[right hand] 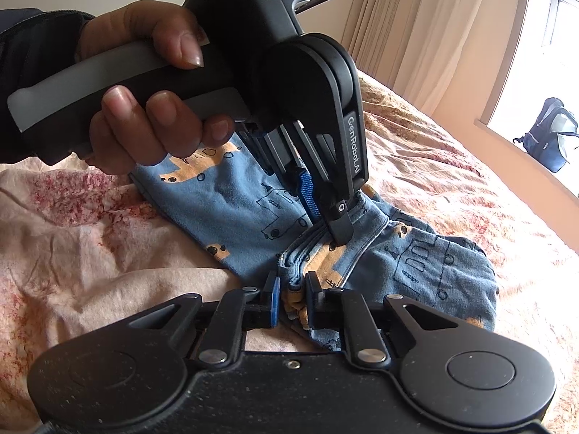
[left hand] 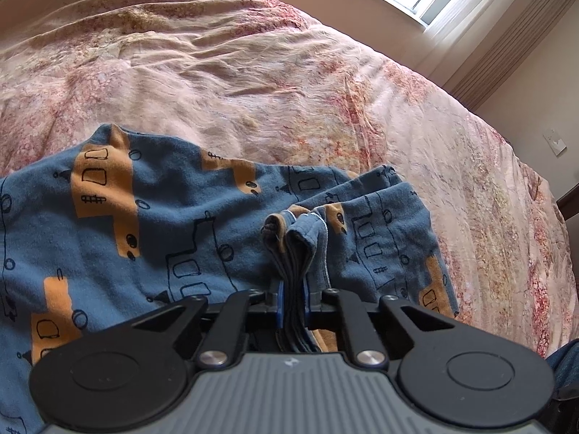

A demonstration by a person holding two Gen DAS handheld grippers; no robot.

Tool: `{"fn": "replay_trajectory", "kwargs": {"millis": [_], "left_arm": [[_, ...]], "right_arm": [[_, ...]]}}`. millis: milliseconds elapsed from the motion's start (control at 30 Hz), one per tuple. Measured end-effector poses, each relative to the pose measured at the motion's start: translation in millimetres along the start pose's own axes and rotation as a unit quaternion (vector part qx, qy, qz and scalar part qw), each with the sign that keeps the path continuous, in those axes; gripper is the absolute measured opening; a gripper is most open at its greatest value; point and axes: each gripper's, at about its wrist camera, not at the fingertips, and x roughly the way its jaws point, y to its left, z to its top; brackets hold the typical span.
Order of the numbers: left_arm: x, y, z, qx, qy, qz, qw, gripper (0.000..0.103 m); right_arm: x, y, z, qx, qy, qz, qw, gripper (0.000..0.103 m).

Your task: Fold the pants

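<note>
Both sets of jaws are pinched nearly closed on bunched hem layers of the pants (left hand: 152, 224) — left gripper (left hand: 293, 303), right gripper (right hand: 293, 302). Only the right view shows the hand (right hand: 144, 83) holding the left tool; the pants lie on the bedspread (left hand: 253, 72), probably folded over.

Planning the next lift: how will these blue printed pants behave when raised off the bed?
Probably floppy: the pants lie rumpled and bunch into pleats inside the left gripper. Likely light, since thin edges suffice for both it and the right gripper. The soft knit looks unlikely to slip.
</note>
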Motion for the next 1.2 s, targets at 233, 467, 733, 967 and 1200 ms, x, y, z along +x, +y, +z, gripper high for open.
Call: {"fn": "replay_trajectory", "kwargs": {"millis": [233,467,733,967,1200], "left_arm": [[-18.9,2.5,6.0,0.0,0.01,0.005,0.9999,0.01],[-47.0,8.4,2.9,0.048,0.016,0.046,0.9977,0.01],[-72.8,50.1,-10.0,0.037,0.013,0.078,0.9961,0.01],[-68.4,81.9,-26.1,0.022,-0.013,0.069,0.9973,0.015],[-92.4,70.8,-39.0,0.075,-0.079,0.129,0.9857,0.066]], "right_arm": [[-10.3,8.6,8.8,-0.02,-0.009,-0.001,1.0,0.012],[-14.8,28.0,27.3,-0.037,-0.024,0.019,0.999,0.012],[0.0,59.3,54.3,-0.047,-0.034,0.057,0.997,0.012],[28.7,82.2,66.1,-0.055,-0.007,0.075,0.996,0.017],[-3.7,50.7,47.0,-0.076,-0.019,0.067,0.995,0.066]]}}
